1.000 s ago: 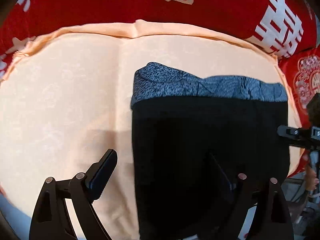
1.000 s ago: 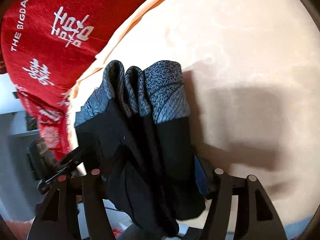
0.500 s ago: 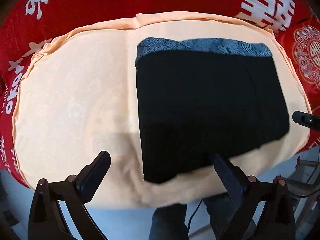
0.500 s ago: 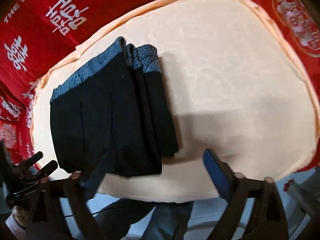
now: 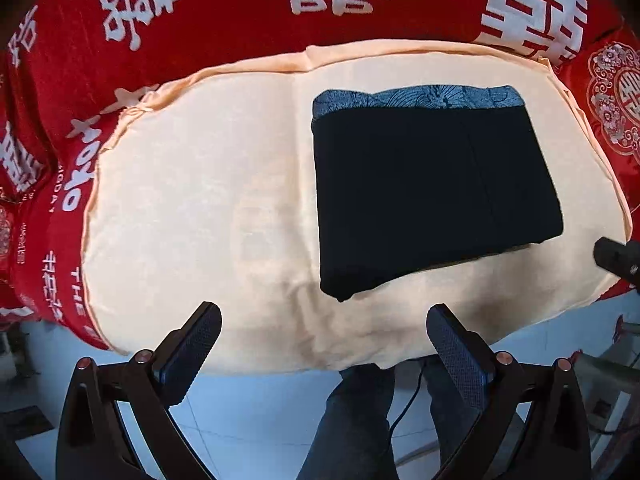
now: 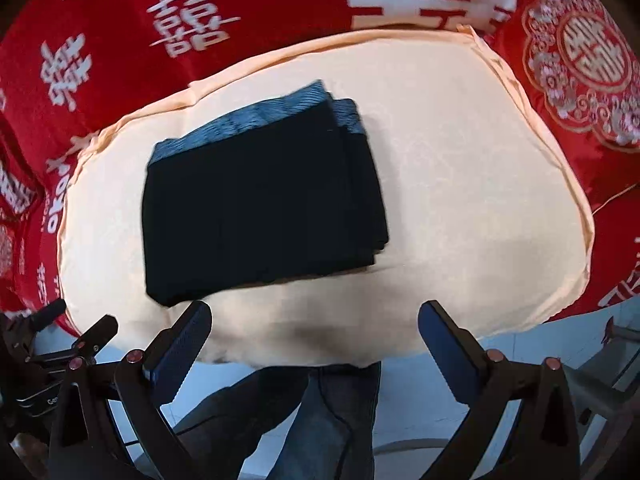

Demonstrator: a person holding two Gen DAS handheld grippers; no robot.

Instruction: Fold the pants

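Note:
The black pants (image 5: 432, 188) lie folded into a compact rectangle on a peach cloth (image 5: 192, 208), with a grey patterned waistband along the far edge. They also show in the right wrist view (image 6: 256, 208), with stacked layers at their right side. My left gripper (image 5: 324, 316) is open and empty, held above the cloth's near edge, short of the pants. My right gripper (image 6: 314, 314) is open and empty, also near the front edge, apart from the pants.
A red cloth with white characters (image 5: 224, 20) covers the surface around the peach cloth (image 6: 460, 184). The person's legs in jeans (image 6: 320, 412) and a blue-grey floor (image 5: 248, 412) show below the front edge. The left gripper's body (image 6: 48, 344) shows at the lower left.
Both grippers have let go of the pants and pulled back and up from them. The pants now lie flat and folded on the peach cloth.

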